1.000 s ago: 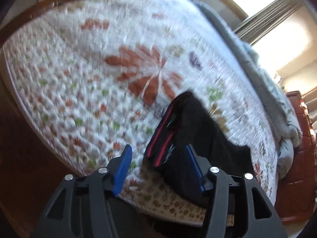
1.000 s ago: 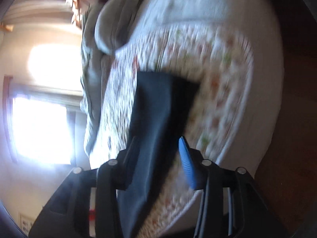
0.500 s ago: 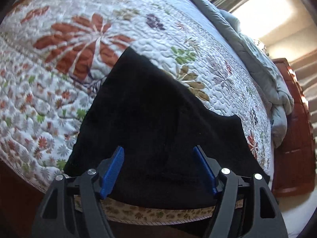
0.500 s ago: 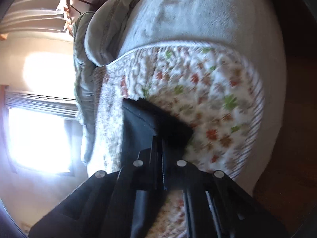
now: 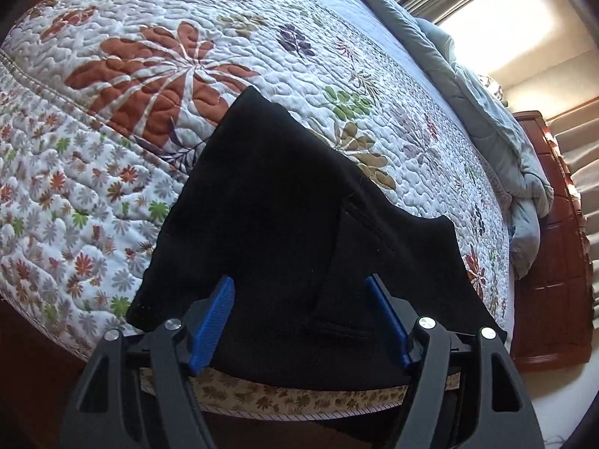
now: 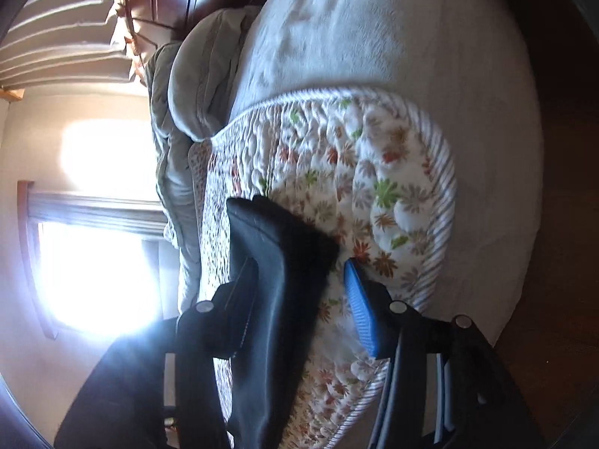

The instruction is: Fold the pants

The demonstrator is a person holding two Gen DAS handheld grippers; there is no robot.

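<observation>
The black fabric pants point(image 5: 284, 232) lie flat near the edge of the bed, on a white quilted bedspread printed with rust and green flowers point(image 5: 157, 56), with part of the cloth draped over the bed's edge. They appear already doubled, a pocket seam showing on the upper layer, so the task looks partly done.

The left claw point(image 5: 303, 321) hangs above the near edge of the pants with its blue-padded fingers spread wide and nothing between them — probably placed there to take the hem for the next fold. The right claw point(image 6: 299, 292) is at the side of the bed, also spread; the dark cloth passes between its fingers, yet the blue pad stands apart from it, so it grips nothing. A rumpled grey-blue comforter point(image 5: 505, 142) is heaped along the far side, well apart from the pants, leaving room to fold toward the middle.
</observation>
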